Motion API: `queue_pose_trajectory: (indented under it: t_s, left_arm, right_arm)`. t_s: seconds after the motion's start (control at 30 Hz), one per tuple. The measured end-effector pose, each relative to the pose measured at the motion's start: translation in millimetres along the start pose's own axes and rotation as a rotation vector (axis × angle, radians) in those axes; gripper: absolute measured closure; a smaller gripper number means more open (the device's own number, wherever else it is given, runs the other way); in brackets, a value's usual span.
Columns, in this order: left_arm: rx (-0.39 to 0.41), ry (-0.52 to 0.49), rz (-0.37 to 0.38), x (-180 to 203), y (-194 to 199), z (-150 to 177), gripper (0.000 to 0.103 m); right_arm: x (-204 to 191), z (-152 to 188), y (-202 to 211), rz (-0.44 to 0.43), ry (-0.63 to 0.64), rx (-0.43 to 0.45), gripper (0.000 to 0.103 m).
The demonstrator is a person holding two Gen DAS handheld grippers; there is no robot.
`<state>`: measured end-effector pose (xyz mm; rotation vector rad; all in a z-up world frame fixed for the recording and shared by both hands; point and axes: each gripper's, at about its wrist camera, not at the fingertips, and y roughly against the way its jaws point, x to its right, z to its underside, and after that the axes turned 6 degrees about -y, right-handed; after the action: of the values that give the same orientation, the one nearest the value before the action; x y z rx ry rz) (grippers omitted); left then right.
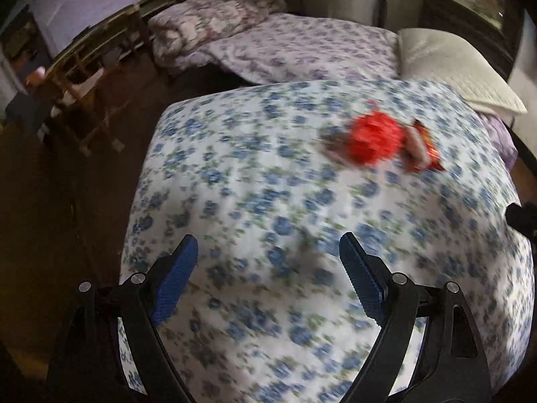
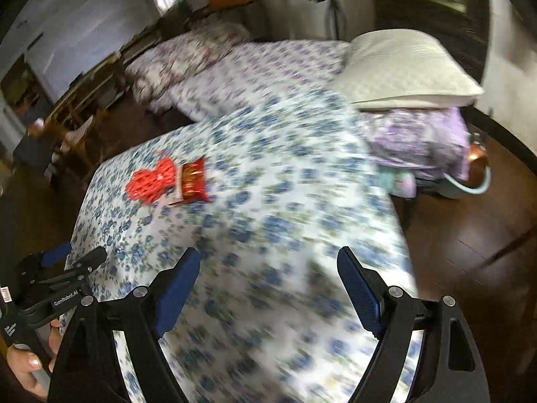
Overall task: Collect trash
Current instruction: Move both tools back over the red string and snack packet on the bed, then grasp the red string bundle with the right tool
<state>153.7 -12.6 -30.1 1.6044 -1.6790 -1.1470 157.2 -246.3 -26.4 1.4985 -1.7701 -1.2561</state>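
A crumpled red mesh net [image 1: 372, 141] [image 2: 154, 181] lies on the blue-flowered bedsheet [image 1: 268, 184] [image 2: 285, 184]. A red-and-gold snack wrapper [image 1: 423, 147] [image 2: 193, 181] touches its side. My left gripper [image 1: 268, 238] is open over the sheet, below and left of the trash, with nothing between its blue pads. Open and empty as well, my right gripper [image 2: 268, 252] hangs above the sheet, nearer than the trash and to its right. The left gripper [image 2: 67, 262] and the hand [image 2: 27, 362] that holds it show at the left edge of the right wrist view. Both views are blurred.
A white pillow [image 1: 453, 67] [image 2: 409, 70] rests on a folded purple blanket [image 2: 419, 137] at the far right. Behind is a second bed [image 1: 302, 43] with purple flowers. A wooden chair [image 1: 87, 77] stands on the dark floor at left. A teal basin [image 2: 470, 184] sits on the floor at right.
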Motion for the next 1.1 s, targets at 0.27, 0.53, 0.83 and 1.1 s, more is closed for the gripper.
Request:
queue_pose_trajectory:
  t_s: [0.27, 0.53, 0.83, 1.1]
  left_arm:
    - [-0.007, 0.096, 0.017, -22.8, -9.2, -4.8, 0.018]
    - [-0.018, 0.104, 0.031, -24.0, -12.4, -3.5, 0.018]
    - [-0.030, 0.101, 0.055, -20.8, -17.1, -5.2, 0.018]
    - [-0.017, 0.085, 0.075, -13.8, -10.2, -3.9, 0.018]
  right_arm:
    - [-46.9, -24.8, -59.5, 0.035, 0.103, -0.079, 0.021]
    - [-78.4, -40.6, -86.9, 0.098, 0.177, -0.061, 0.021]
    - [-78.8, -41.3, -74.3, 0.053, 0.165, -0.035, 0.060]
    - [-45.4, -3.8, -27.5, -0.055, 0.085, -0.041, 0.059]
